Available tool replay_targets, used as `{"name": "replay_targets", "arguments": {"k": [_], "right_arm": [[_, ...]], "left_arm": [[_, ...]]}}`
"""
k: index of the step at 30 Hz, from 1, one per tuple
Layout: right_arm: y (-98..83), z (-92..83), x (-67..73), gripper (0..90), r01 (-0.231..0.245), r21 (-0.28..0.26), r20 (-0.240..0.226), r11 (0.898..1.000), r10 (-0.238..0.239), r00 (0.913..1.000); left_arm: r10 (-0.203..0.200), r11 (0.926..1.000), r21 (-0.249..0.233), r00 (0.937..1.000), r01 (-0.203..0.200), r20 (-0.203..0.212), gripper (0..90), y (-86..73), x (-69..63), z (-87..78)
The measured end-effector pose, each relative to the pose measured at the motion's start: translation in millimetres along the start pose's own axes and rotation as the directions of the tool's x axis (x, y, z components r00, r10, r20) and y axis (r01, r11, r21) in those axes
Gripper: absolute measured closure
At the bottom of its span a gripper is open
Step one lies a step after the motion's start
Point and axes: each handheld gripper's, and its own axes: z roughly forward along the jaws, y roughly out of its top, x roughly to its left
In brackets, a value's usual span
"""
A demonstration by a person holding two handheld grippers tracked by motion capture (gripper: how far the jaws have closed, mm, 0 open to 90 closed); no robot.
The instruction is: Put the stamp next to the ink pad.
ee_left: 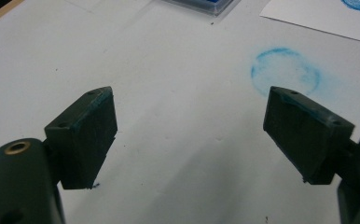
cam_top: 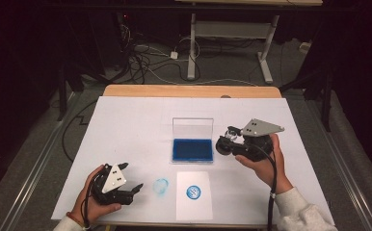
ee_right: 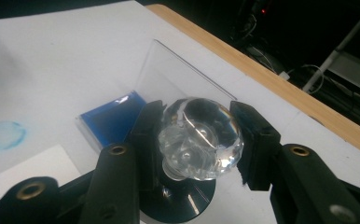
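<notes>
My right claw (ee_right: 196, 140) grips the clear-knobbed stamp (ee_right: 199, 137) beside the open ink pad (cam_top: 192, 149); my left claw (ee_left: 190, 135) gapes empty; paper (cam_top: 194, 195) already stamped once.

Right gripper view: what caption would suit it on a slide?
Right gripper clamps a clear faceted stamp knob beside the open blue ink pad.

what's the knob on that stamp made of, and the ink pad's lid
The stamp knob looks like clear faceted glass or acrylic: see-through, with bright glints and distorted reflections; which one cannot be told. The ink pad lid, standing upright, looks like thin clear glossy plastic: the white table shows through it, with only its edges catching light.
</notes>
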Motion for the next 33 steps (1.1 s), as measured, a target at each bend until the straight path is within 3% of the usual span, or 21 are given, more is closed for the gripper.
{"name": "replay_targets", "arguments": {"k": [19,33], "right_arm": [[-13.7,29.4,-19.6,57.2,-0.059,0.093,0.049,0.994,0.054,0.9973],[-27.5,48.9,-16.5,57.1,-0.061,0.127,0.062,0.99,0.053,0.9967]], "left_arm": [[0.0,1.0,-0.002,1.0,0.0,0.008,17.1,0.0,0.7,0.2],[0.004,1.0,0.007,0.9998,-0.004,0.017,17.1,0.0,0.1,2.3]]}}
